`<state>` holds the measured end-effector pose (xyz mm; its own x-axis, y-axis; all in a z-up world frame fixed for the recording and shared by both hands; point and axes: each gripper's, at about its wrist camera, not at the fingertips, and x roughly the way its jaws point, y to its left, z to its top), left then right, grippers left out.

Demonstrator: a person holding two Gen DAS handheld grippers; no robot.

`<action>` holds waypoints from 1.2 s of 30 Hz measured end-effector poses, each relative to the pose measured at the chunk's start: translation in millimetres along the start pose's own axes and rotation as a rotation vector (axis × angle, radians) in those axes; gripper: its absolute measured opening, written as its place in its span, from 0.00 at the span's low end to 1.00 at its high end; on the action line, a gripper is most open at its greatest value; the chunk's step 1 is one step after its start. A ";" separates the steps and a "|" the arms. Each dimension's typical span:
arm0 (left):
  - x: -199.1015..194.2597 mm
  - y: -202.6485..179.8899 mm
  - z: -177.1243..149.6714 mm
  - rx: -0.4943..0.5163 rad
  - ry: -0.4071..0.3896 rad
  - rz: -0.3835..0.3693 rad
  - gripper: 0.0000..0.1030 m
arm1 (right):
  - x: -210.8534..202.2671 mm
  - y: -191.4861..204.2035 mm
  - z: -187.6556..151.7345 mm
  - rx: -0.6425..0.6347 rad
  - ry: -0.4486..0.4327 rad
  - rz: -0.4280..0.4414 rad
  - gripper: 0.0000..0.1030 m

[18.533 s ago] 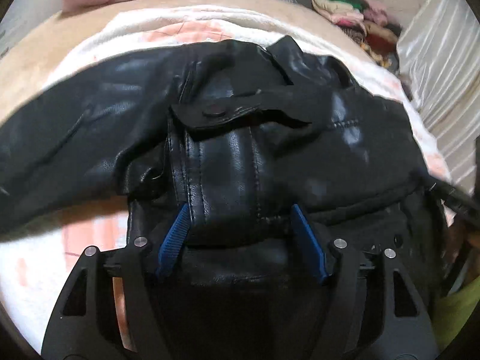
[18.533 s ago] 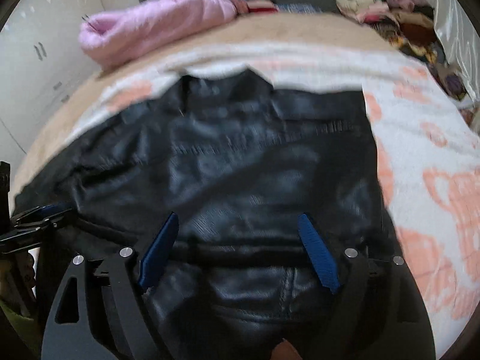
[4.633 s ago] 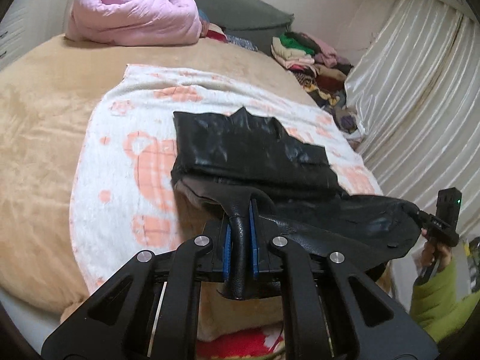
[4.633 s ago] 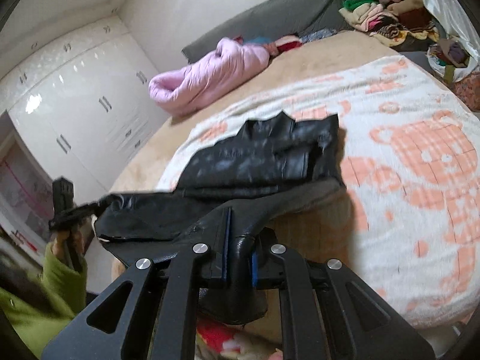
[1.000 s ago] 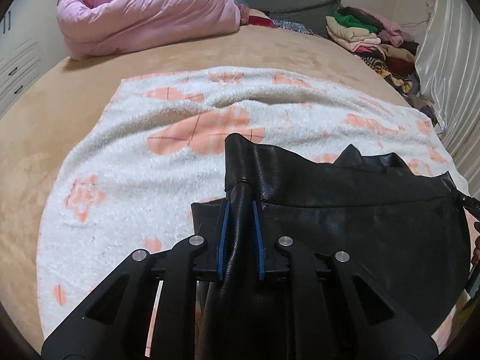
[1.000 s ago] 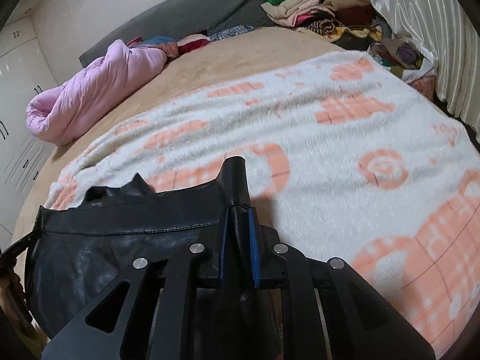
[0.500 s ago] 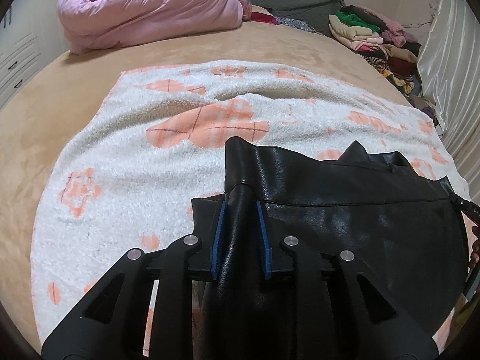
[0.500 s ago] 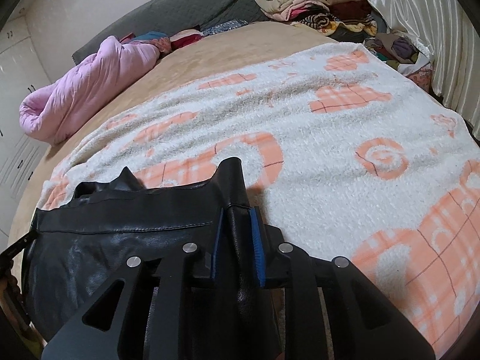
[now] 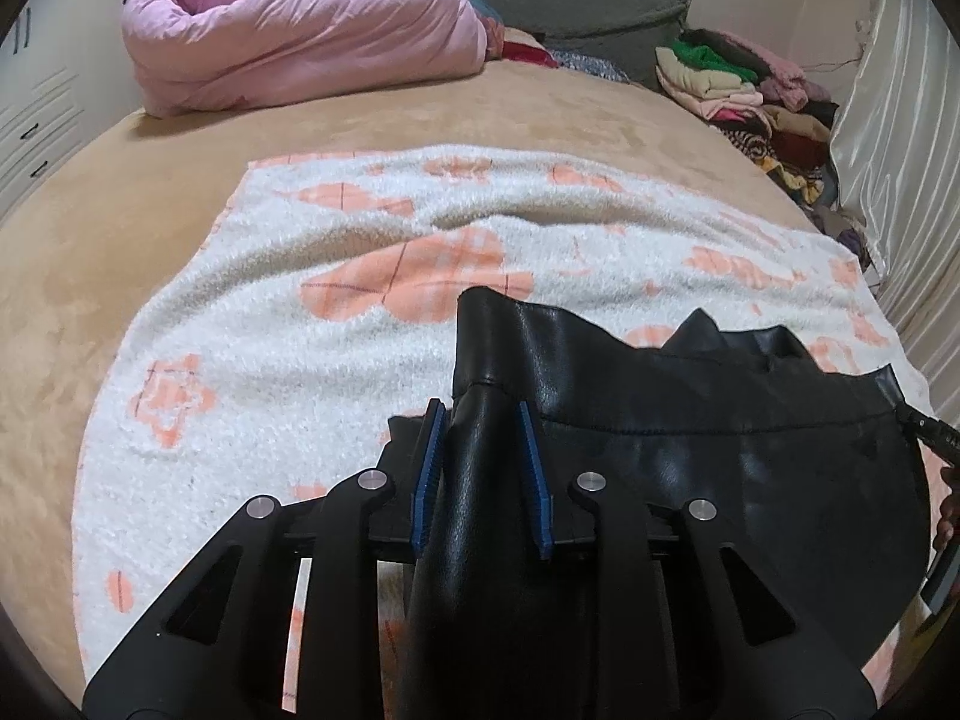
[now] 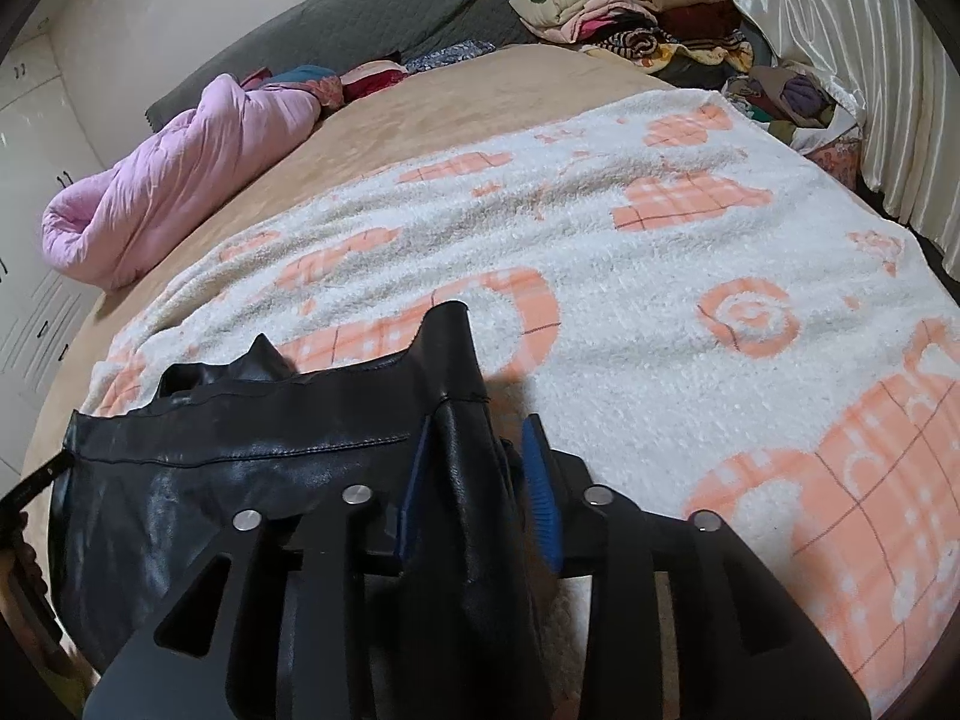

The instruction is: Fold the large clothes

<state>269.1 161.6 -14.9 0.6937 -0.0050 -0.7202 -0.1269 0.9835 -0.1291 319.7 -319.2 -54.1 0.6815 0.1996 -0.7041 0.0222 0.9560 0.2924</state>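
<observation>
The left gripper [image 9: 483, 414] and right gripper [image 10: 477, 429], clamped a second ago, are both opening, pads easing off the black leather jacket [image 9: 690, 450]; its folded corners still sit between them, lying on the white-and-orange fleece blanket [image 9: 288, 348].

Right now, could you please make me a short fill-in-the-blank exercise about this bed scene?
1. The jacket is ____ in colour.
2. The jacket lies on a white blanket with ____ patterns.
3. The rolled quilt at the far side of the bed is ____.
4. A fold of the jacket sits between the ____ fingers of the left gripper.

Missing words: black; orange; pink; blue
</observation>
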 end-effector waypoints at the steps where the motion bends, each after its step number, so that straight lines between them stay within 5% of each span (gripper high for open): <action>1: -3.9 -0.4 0.6 -0.001 -0.016 0.003 0.22 | -1.9 -0.8 -0.1 0.005 -0.001 0.005 0.36; 2: -8.6 -0.8 1.2 0.000 -0.032 0.001 0.36 | -5.7 -1.3 -0.3 0.009 -0.004 0.010 0.39; 4: -18.5 -1.0 3.1 -0.009 -0.053 -0.016 0.49 | -15.6 -1.0 -1.1 0.008 -0.024 0.028 0.49; 6: -28.6 -0.9 4.7 -0.017 -0.070 -0.026 0.51 | -24.2 0.0 -2.1 0.003 -0.032 0.041 0.58; 8: -40.1 -2.1 5.1 -0.015 -0.090 -0.025 0.75 | -33.4 1.2 -4.0 0.000 -0.046 0.049 0.65; 11: -54.3 -2.2 2.6 -0.021 -0.111 -0.039 0.91 | -49.5 2.5 -8.4 0.000 -0.074 0.056 0.74; 18: -71.8 0.3 -9.4 -0.026 -0.102 -0.023 0.91 | -84.9 1.8 -20.4 -0.004 -0.130 0.091 0.90; 23: -68.1 10.6 -27.5 -0.083 -0.030 -0.076 0.91 | -101.3 -0.1 -37.0 -0.014 -0.133 0.110 0.91; 36: -24.1 26.6 -94.5 -0.236 0.189 -0.228 0.91 | -72.5 -17.1 -90.1 0.021 0.110 0.193 0.92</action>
<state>182.0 170.8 -65.4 0.5828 -0.2743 -0.7649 -0.1590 0.8846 -0.4383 204.0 -330.6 -66.4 0.5905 0.4022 -0.6997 -0.0851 0.8932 0.4416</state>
